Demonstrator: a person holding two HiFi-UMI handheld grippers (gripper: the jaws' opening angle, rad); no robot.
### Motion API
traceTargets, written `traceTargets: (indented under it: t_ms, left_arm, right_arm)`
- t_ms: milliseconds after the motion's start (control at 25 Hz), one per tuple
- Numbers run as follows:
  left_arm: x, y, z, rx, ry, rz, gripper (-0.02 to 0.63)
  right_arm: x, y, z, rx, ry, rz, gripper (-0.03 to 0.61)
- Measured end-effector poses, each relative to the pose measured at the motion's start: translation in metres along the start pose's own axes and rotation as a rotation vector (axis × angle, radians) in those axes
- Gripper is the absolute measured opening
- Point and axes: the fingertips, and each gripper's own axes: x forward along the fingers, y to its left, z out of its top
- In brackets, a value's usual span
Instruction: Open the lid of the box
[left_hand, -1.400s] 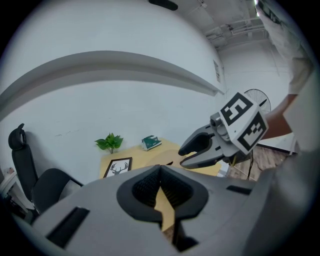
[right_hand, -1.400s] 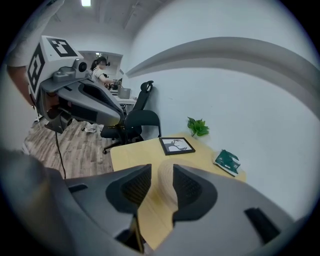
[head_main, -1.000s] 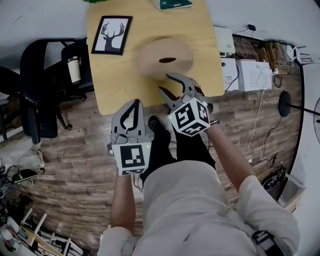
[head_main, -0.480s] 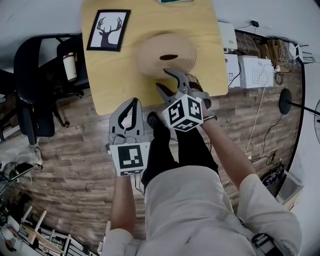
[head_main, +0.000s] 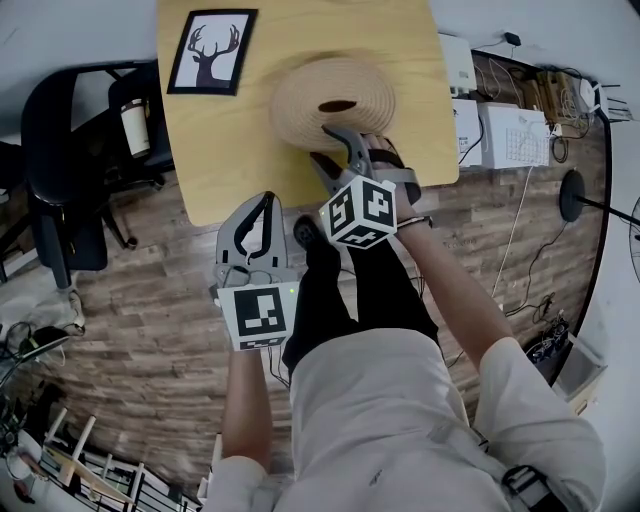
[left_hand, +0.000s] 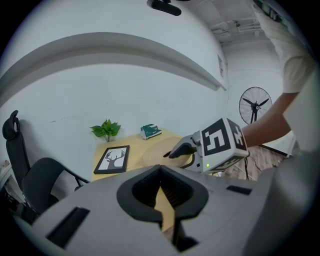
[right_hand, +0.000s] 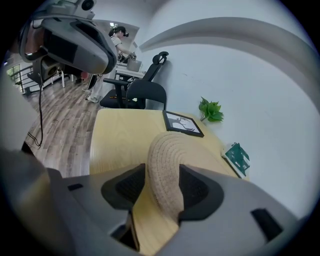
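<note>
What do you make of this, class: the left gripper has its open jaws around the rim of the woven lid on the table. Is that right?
Not quite. It is the right gripper that has its open jaws around the rim of the woven lid on the table, as the right gripper view shows. The left gripper is away from the lid, jaws together.

- Right gripper (right_hand: 164, 189): jaws set wide apart
- Woven lid (right_hand: 165, 150): round, straw-coloured; near edge is placed between the two jaw pads
- Table (right_hand: 115, 140): pale wood; the lid is rested on it
- Framed deer picture (right_hand: 183, 123): laid flat beyond the lid
- Green plant (right_hand: 211, 111): placed at the far edge, by the white wall (right_hand: 250, 75)
- Green flat item (right_hand: 237, 156): laid right of the lid
- Black office chairs (right_hand: 142, 90): stood on plank floor (right_hand: 60, 115)
</note>
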Motion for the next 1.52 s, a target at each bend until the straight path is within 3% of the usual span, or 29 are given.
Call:
traceTargets:
  t_ms: [560,800,1520]
  left_arm:
    - [-0.001,0.002,0.000,-0.014,0.007,0.022,0.006]
    - [-0.005,0.003,0.005,-0.013,0.013,0.042,0.006]
    - [-0.007,0.003,0.059,-0.004,-0.010,0.124,0.006]
  right_arm:
    - [0.004,0.000,-0.001,-0.025,0.012,0.004,0.178]
    - [0.001,-0.001,-0.001,0.006,0.022,0.054,0.173]
    - [-0.043,-0.009,0.021,0.051,-0.038,0.164,0.127]
